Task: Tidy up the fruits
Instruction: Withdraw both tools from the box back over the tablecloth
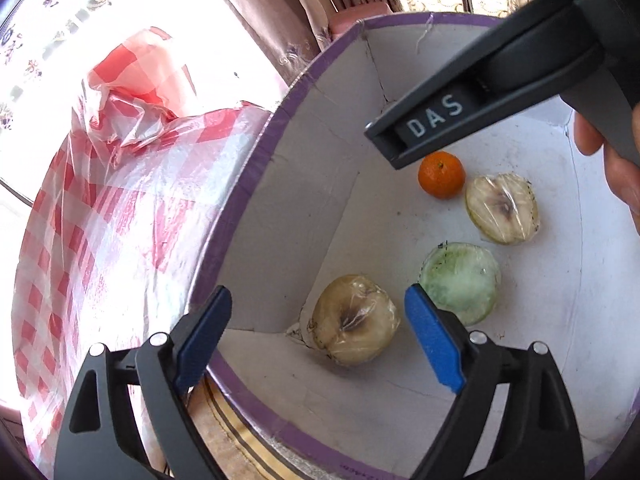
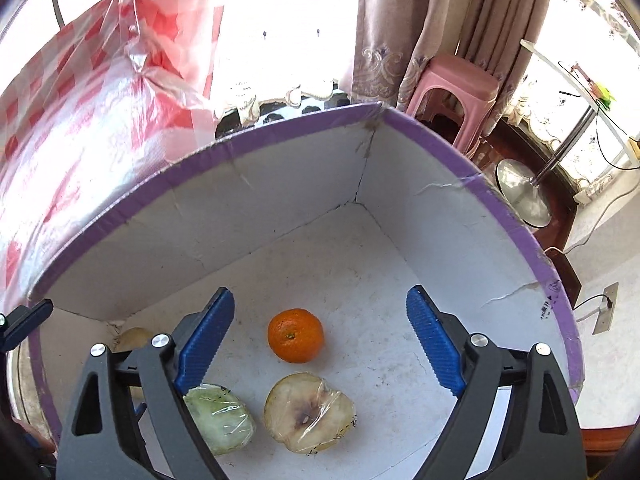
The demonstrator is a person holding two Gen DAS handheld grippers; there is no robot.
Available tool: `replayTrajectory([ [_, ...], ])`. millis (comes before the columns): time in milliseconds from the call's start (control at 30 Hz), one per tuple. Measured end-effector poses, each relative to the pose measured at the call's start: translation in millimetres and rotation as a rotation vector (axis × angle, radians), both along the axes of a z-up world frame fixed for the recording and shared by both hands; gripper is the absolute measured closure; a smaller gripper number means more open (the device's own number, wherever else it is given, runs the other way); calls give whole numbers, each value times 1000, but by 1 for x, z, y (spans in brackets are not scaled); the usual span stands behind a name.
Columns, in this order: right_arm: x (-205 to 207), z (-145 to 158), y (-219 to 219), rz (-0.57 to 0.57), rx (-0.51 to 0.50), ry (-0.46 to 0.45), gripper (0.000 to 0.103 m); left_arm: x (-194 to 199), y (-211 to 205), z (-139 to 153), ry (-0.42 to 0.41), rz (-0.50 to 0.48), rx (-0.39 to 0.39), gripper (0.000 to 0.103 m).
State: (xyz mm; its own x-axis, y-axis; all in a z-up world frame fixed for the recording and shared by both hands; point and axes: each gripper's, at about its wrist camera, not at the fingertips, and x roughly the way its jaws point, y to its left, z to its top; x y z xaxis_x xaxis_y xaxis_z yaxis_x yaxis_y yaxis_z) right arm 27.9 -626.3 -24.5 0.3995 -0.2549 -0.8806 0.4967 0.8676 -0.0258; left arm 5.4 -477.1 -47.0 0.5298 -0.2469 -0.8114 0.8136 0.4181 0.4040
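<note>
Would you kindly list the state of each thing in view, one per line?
Left gripper: open, empty, above the box.
Right gripper: open, empty.
Cardboard box: open-topped, purple rim cracked.
Mandarin: whole, unwrapped, on the box floor.
Two browned fruit halves: film-wrapped, cut face up.
Green fruit piece: film-wrapped, lying between the halves.
Checked plastic bag: crumpled beside the box.

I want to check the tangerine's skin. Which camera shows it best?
The right wrist view: the tangerine lies whole and unobstructed between open fingers. In the left wrist view it is smaller, farther off, just under the right gripper's tip.
</note>
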Motion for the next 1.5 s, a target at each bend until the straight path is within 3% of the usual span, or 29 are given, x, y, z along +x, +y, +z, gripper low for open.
replayTrajectory([
  [167, -26, 27, 10, -17, 20, -111, 18, 4, 17, 30, -8, 65, -134, 15],
  [367, -37, 51, 29, 19, 12, -209, 17, 19, 56, 64, 59, 155, -330, 12],
  [500, -38, 74, 49, 54, -3, -259, 16, 23, 85, 82, 37, 235, -407, 6],
  [800, -33, 97, 104, 100, -187, -261, 16, 26, 177, 113, -35, 423, -592, 2],
  [933, -27, 100, 135, 133, -315, -246, 16, 29, 221, 118, -75, 528, -639, 2],
  [1100, -22, 101, 175, 186, -407, -247, 16, 28, 260, 119, -87, 563, -615, 2],
  [1267, -17, 101, 213, 291, -380, -276, 16, 29, 303, 112, -18, 624, -645, 2],
  [1500, -11, 94, 258, 452, -161, -317, 16, 30, 361, 107, 42, 718, -736, 2],
])
